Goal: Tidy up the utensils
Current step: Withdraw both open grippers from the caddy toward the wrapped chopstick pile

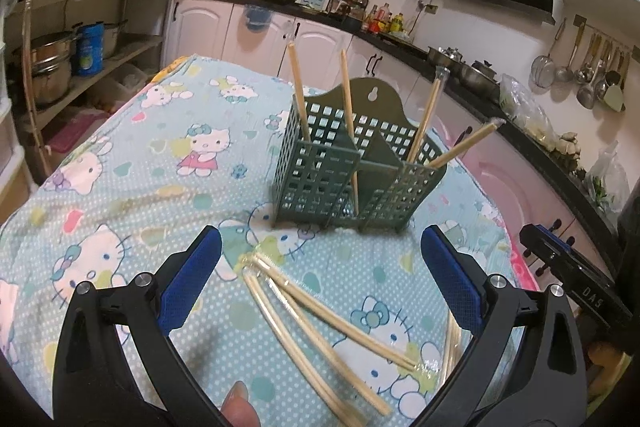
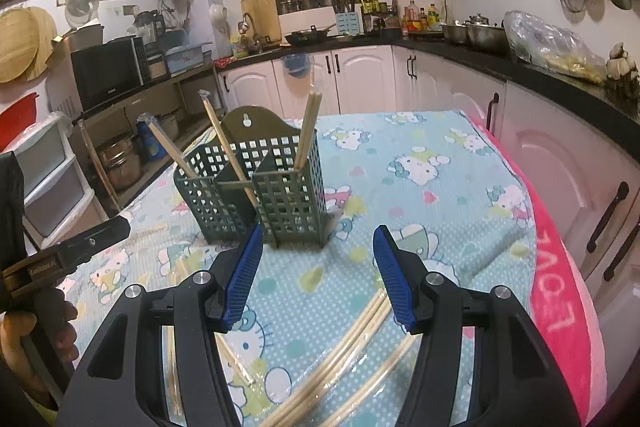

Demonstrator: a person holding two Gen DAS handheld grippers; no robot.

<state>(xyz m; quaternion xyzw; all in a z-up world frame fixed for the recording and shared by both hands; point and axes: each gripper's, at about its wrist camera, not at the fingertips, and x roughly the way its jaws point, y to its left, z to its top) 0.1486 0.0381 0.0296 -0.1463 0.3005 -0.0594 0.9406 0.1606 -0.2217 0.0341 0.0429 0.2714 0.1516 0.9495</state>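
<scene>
A green slotted utensil holder (image 1: 352, 167) stands on the cartoon-cat tablecloth (image 1: 160, 163), with several wrapped chopstick pairs (image 1: 348, 107) standing in its two compartments. It also shows in the right wrist view (image 2: 260, 187). More wrapped chopsticks (image 1: 320, 319) lie loose on the cloth between my left gripper's fingers. My left gripper (image 1: 320, 251) is open and empty just above them. My right gripper (image 2: 318, 247) is open and empty over other loose chopsticks (image 2: 352, 343), a little short of the holder.
The right gripper's body (image 1: 576, 267) shows at the right edge of the left wrist view; the left gripper's body (image 2: 68, 251) at the left of the right wrist view. A pink towel (image 2: 560, 287) drapes the table's right edge. Kitchen cabinets (image 2: 360, 79) and counter surround the table.
</scene>
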